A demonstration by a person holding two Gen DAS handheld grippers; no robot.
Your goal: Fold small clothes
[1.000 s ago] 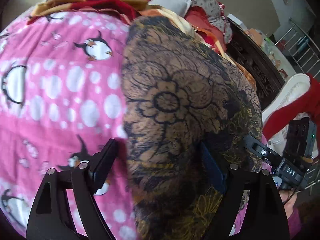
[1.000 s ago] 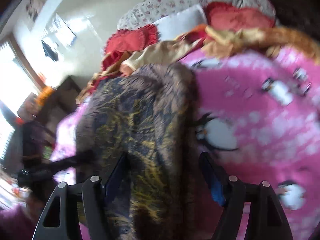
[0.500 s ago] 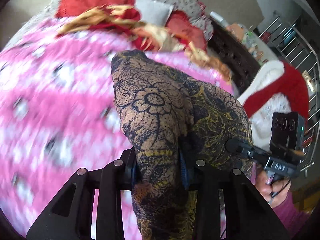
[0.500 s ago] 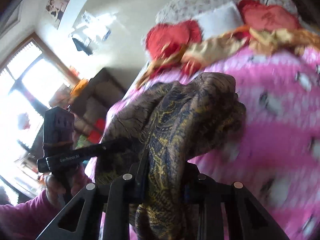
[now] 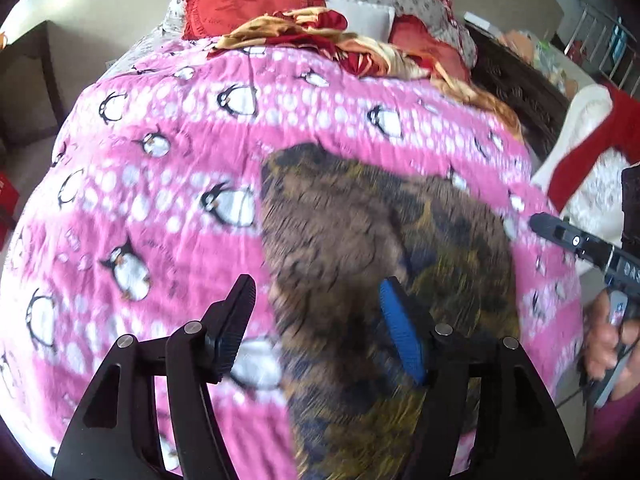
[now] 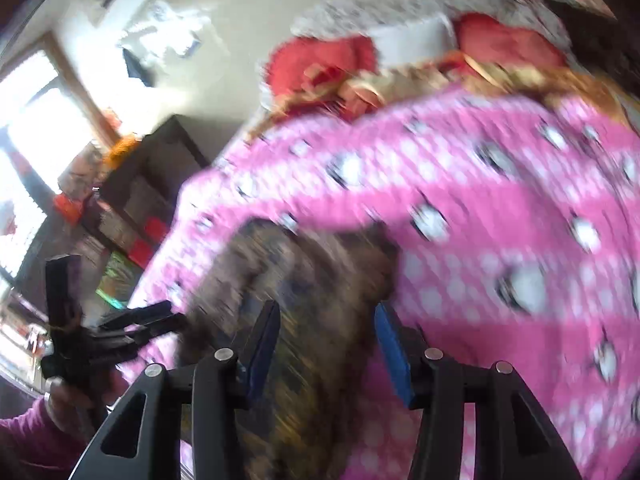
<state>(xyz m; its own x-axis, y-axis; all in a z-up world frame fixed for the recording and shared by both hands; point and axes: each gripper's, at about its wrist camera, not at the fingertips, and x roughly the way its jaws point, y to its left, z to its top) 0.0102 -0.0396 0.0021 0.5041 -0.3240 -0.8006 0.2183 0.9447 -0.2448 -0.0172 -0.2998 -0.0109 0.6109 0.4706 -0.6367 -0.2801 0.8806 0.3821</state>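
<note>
A brown, black and yellow floral-patterned garment [image 5: 372,240] lies bunched on the pink penguin blanket [image 5: 160,184]. My left gripper [image 5: 316,320] is open above the garment's near left edge, jaws wide apart, nothing held. My right gripper [image 6: 328,340] is also open, its jaws straddling the blurred garment [image 6: 312,280] without closing on it. The right gripper shows at the right edge of the left wrist view [image 5: 576,240]; the left gripper shows at the left of the right wrist view [image 6: 132,320].
Red and gold clothes [image 5: 320,32] and red cushions [image 5: 240,4] are piled at the bed's far end. A dark wooden bed frame [image 5: 516,92] and a red-and-white cloth [image 5: 588,148] lie to the right. A dark cabinet [image 6: 148,184] stands left.
Both grippers were shut on the lifted garment half a second ago; now both have opened and let it go. The garment has dropped onto the blanket and both cameras have pulled back.
</note>
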